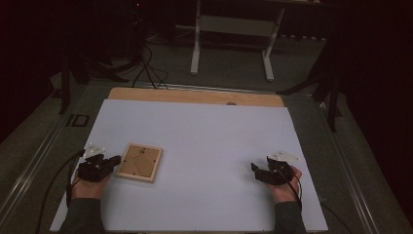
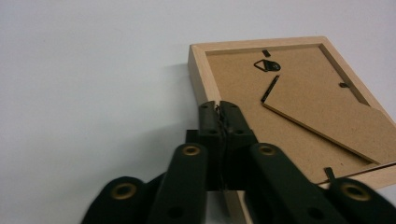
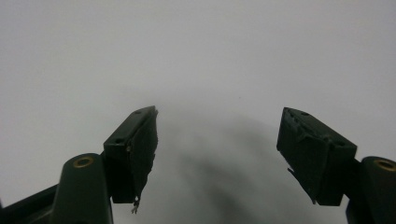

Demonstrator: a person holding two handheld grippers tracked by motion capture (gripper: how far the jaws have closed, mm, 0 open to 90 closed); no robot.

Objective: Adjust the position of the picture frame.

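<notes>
A light wooden picture frame [image 1: 140,162] lies back side up on the white sheet, at the front left. In the left gripper view the frame [image 2: 299,93] shows its brown backing board, a hanger and a stand flap slightly lifted. My left gripper [image 1: 117,160] sits at the frame's left edge. Its jaws are pressed together, and the gripper [image 2: 219,106] is shut over the wooden rim with nothing seen between them. My right gripper [image 1: 261,164] rests at the front right, far from the frame. There the right gripper [image 3: 219,112] is open, with bare white surface between its jaws.
The white sheet [image 1: 204,131] covers a wooden table top [image 1: 195,96] whose far strip shows. Beyond it stand a white table frame [image 1: 231,29] and cables [image 1: 146,68] on a dark floor. A cable trails from each gripper off the front edge.
</notes>
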